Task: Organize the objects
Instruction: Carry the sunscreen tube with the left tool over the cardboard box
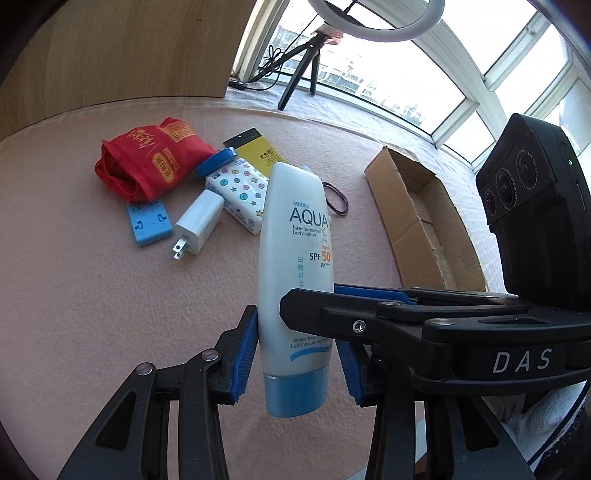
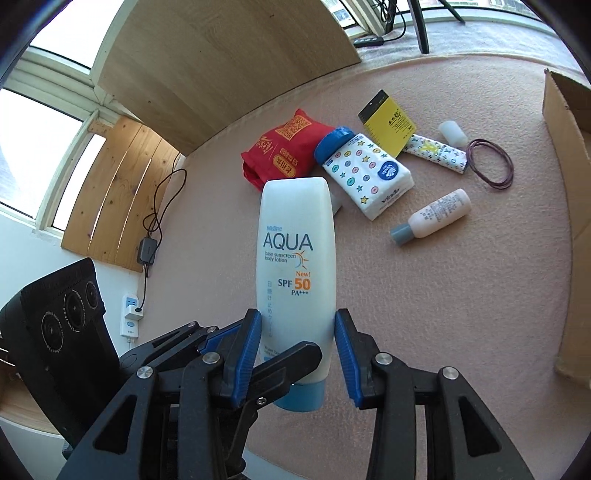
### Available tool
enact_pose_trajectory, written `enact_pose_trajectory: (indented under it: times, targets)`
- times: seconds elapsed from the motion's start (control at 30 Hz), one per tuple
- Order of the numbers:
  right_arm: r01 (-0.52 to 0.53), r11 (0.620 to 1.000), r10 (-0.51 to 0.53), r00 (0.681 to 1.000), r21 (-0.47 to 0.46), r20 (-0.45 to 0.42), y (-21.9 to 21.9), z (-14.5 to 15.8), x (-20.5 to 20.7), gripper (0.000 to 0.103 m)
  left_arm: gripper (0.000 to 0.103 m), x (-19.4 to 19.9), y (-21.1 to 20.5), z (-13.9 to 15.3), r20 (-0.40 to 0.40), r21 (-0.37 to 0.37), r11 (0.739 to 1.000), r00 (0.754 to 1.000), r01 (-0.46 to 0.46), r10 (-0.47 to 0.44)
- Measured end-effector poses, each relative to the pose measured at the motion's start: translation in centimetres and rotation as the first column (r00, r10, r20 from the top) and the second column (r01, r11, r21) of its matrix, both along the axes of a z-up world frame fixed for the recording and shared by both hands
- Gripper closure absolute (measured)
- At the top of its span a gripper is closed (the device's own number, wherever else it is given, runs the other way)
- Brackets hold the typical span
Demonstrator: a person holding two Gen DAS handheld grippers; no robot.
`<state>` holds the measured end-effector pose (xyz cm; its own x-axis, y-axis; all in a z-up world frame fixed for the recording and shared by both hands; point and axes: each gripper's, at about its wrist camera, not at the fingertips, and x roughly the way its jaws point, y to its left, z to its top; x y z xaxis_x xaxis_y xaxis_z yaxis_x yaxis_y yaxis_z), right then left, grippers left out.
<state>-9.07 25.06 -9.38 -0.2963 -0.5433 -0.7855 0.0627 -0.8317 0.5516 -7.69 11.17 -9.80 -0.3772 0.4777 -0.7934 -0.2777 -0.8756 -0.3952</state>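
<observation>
Tube: we find the sunscreen tube (image 1: 295, 280) lifted off the table, cap down, between both tongs.
Left tongs (image 1: 295, 354): pinching its lower body.
Right tongs (image 2: 298, 354): flanking it; contact unclear.
Handling: we judge it light, smooth, squeezable; hold above the cap.
Box (image 1: 424, 218): right of left tongs.

A pink felt cloth (image 1: 92, 314) covers the surface. Bright windows (image 1: 424, 70) curve at one o'clock, a ring light (image 1: 376, 22) on its tripod (image 1: 303, 62) before them; a wooden panel (image 1: 118, 48) stands at eleven.
</observation>
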Motion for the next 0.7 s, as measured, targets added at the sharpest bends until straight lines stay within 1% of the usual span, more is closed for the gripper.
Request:
enact_pose_trajectory:
  times: [0.17,0.37,0.57,0.7]
  targets:
    - [0.09,0.996,-0.089,0.995,0.019,-0.05,5.3,2.1,0.7,0.065,0.059,-1.3,5.6,1.9,-0.047,0.014,0.997,0.996,0.077,-0.077]
    - [0.193,0.98,-0.188,0.978,0.046,-0.094,11.2,3.8,1.7,0.065,0.059,-2.0,12.7,3.6,-0.091,0.032,0.986,0.983,0.162,-0.159]
    - [0.271,0.961,-0.264,0.959,0.058,-0.101,16.4,3.9,2.5,0.065,0.058,-3.0,19.1,3.8,-0.102,0.037,0.97,0.966,0.241,-0.237]
    - [0.311,0.948,-0.303,0.948,0.072,-0.099,19.0,3.6,2.6,0.065,0.058,-3.3,22.6,3.6,-0.106,0.032,0.961,0.957,0.273,-0.269]
